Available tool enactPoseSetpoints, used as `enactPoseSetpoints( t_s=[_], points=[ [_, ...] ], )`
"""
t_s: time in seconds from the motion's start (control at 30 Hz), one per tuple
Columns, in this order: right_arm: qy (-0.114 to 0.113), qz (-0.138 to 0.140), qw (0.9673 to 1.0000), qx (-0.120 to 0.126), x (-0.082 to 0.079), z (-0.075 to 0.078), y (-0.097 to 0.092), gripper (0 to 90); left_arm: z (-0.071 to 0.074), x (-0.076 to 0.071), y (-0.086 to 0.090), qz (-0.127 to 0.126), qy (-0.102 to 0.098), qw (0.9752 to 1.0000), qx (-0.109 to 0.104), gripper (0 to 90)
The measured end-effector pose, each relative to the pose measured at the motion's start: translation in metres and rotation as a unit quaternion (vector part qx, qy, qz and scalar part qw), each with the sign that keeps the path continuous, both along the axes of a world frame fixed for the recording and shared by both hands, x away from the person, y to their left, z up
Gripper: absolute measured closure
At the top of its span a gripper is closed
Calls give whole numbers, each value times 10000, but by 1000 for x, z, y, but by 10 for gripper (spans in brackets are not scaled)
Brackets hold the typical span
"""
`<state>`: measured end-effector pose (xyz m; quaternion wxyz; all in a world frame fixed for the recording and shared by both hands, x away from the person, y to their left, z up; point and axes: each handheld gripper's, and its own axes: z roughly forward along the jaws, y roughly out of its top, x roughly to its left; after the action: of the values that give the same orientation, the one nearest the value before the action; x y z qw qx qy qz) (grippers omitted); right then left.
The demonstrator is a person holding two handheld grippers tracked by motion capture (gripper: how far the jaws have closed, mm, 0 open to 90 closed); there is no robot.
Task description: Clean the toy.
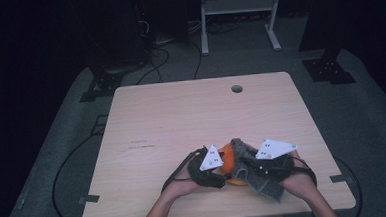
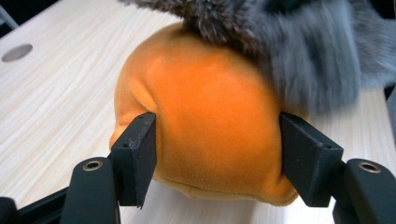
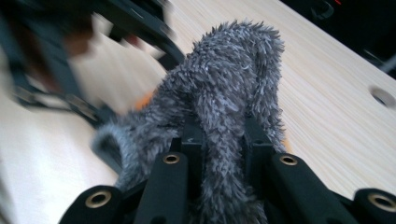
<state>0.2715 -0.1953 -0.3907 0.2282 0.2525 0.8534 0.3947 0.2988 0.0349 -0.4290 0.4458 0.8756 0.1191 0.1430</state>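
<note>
Dark floor and cables surrounded the pale wooden table (image 1: 181, 114), and near its front edge we worked on an orange plush (image 1: 228, 159) with a grey furry cloth (image 1: 265, 182) draped over its far side. Our left gripper (image 2: 217, 156) had its jaws set against both sides of the plush, pinching it where it sat on the wood. Our right gripper (image 3: 223, 140) was squeezed tight on a fold of the cloth, which stood up between the jaws and trailed over the plush toward the front right of the table.
</note>
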Motion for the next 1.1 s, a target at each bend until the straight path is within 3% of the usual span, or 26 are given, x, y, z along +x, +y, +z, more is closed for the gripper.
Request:
enactPoseSetpoints(
  t_s=[0.1, 0.2, 0.27, 0.3, 0.4, 0.43, 0.53, 0.6, 0.63, 0.7, 0.73, 0.8, 0.93, 1.1],
  points=[
    [132, -110, 9997, 183, 4, -10, -10, 748, 2, 3, 2, -21, 166, 9998, -124, 268],
    [153, -45, 9995, 283, 0, -10, -4, 748, 5, 6, 4, 40, 386, 9978, -532, 196],
    [167, 129, 9993, 294, -3, -9, 6, 748, -1, 7, 5, 80, 309, 9992, -257, 223],
    [148, 161, 9996, 192, -2, -10, 8, 748, -2, 8, 6, 94, 341, 9991, -251, 243],
    [216, 9, 9994, 264, 4, -12, -3, 748, -7, 13, 14, 103, 475, 9987, -166, 267],
    [295, -155, 9990, 304, 7, -14, -11, 748, -8, 14, 16, 112, 509, 9984, -197, 276],
    [481, -309, 9975, 413, 11, -21, -21, 749, -6, 15, 17, 79, 540, 9981, -295, 267],
    [398, -331, 9980, 365, 9, -22, -16, 751, -3, 15, 16, 154, 473, 9971, -582, 194],
    [331, -259, 9985, 352, 7, -21, -13, 750, -2, 15, 16, 154, 547, 9960, -683, 188],
    [281, -109, 9989, 364, 3, -18, -8, 749, -5, 16, 15, 194, 473, 9975, -480, 208],
    [244, -91, 9991, 322, 3, -19, -7, 749, -6, 16, 16, 204, 507, 9973, -481, 222],
    [319, -127, 9986, 406, 7, -21, -12, 748, -9, 16, 17, 276, 498, 9977, -361, 259],
    [536, -513, 9965, 394, 15, -30, -31, 747, -11, 19, 19, 337, 590, 9972, -314, 270],
    [359, -439, 9981, 235, 11, -28, -24, 747, -11, 19, 21, 309, 600, 9973, -282, 268]
  ],
)
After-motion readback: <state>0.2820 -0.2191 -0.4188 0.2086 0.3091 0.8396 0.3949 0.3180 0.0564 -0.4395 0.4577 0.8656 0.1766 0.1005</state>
